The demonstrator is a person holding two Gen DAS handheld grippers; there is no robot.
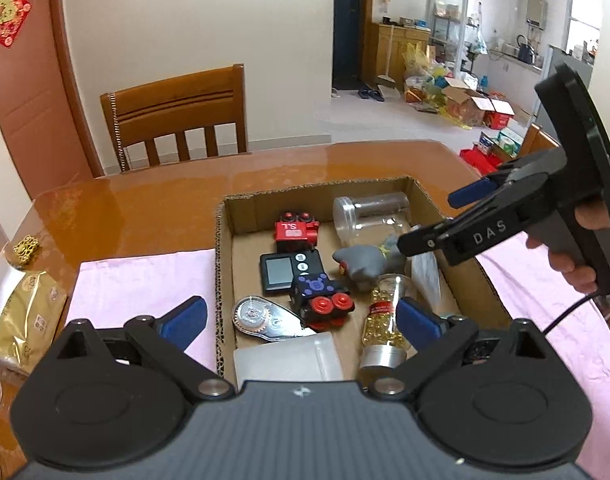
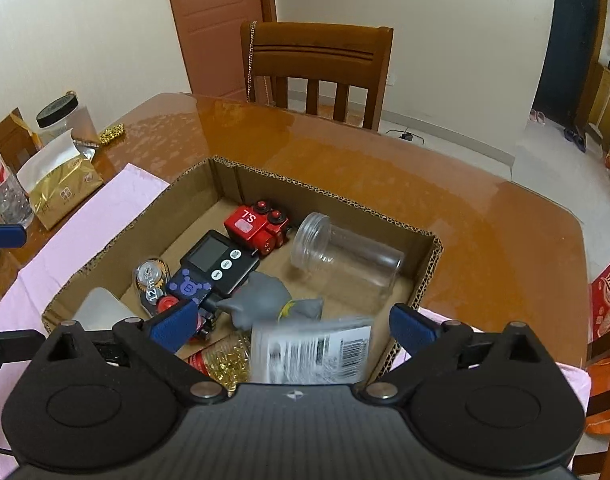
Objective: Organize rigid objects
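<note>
A glossy wooden dining table [image 1: 153, 196] faces a slatted wooden chair [image 1: 177, 116] against cream walls [image 1: 185, 12], beside a reddish-brown door [image 2: 217, 20]; beyond, pale floor tiles [image 1: 369, 116] lead toward a daylit kitchen.

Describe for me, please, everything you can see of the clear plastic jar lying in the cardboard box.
The clear plastic jar is a see-through cylinder with a threaded neck and no lid showing. It looks empty. It lies on its side on the floor of the cardboard box, in the far corner, its open mouth turned toward the red toy train. Neither claw touches it. In the left wrist view the grey toy lies just in front of it.
</note>
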